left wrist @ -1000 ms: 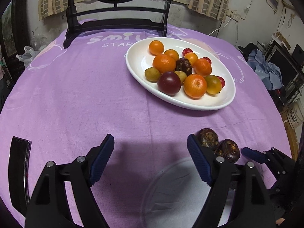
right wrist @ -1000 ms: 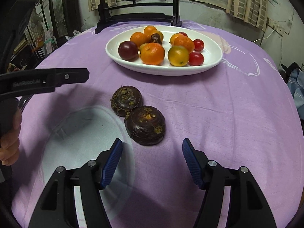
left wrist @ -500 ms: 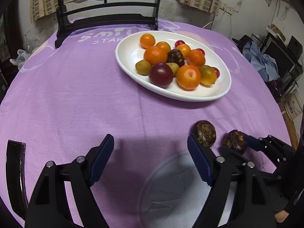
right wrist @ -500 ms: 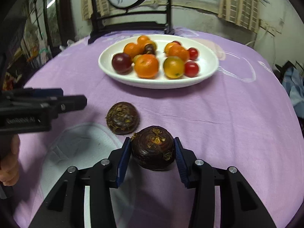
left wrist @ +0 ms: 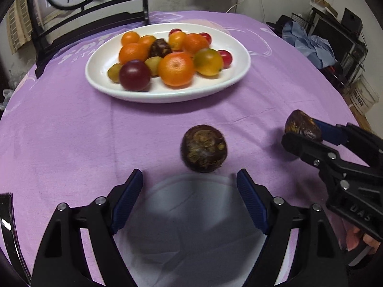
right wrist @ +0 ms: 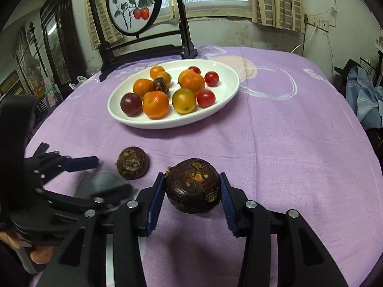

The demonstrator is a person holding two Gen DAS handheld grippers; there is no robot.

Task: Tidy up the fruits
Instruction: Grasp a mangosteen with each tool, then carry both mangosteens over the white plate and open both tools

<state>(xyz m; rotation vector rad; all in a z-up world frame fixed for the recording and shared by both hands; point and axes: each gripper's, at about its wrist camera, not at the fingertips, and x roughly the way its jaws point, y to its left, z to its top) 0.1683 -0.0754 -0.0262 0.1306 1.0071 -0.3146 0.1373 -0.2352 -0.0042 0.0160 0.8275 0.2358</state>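
My right gripper [right wrist: 191, 195] is shut on a dark brown water chestnut [right wrist: 193, 189] and holds it a little above the purple cloth; it also shows in the left wrist view [left wrist: 302, 125]. A second water chestnut [left wrist: 203, 151] lies on the cloth just ahead of my open, empty left gripper [left wrist: 190, 199]; it also shows in the right wrist view [right wrist: 132, 162]. A white oval plate [left wrist: 241, 55] farther back holds oranges, red cherry tomatoes, a dark plum, small green fruits and one water chestnut; it also shows in the right wrist view [right wrist: 229, 76].
A round table under a purple cloth [right wrist: 287, 124]. A dark wooden stand with a round painted panel [right wrist: 134, 2] stands at the table's far edge. A grey patch [left wrist: 198, 215] marks the cloth between my left fingers. Clutter and blue cloth [left wrist: 311, 45] sit beyond the right edge.
My right gripper closed on the nearer water chestnut and lifted it off the cloth. My left gripper moved right and forward toward the other water chestnut, still open.
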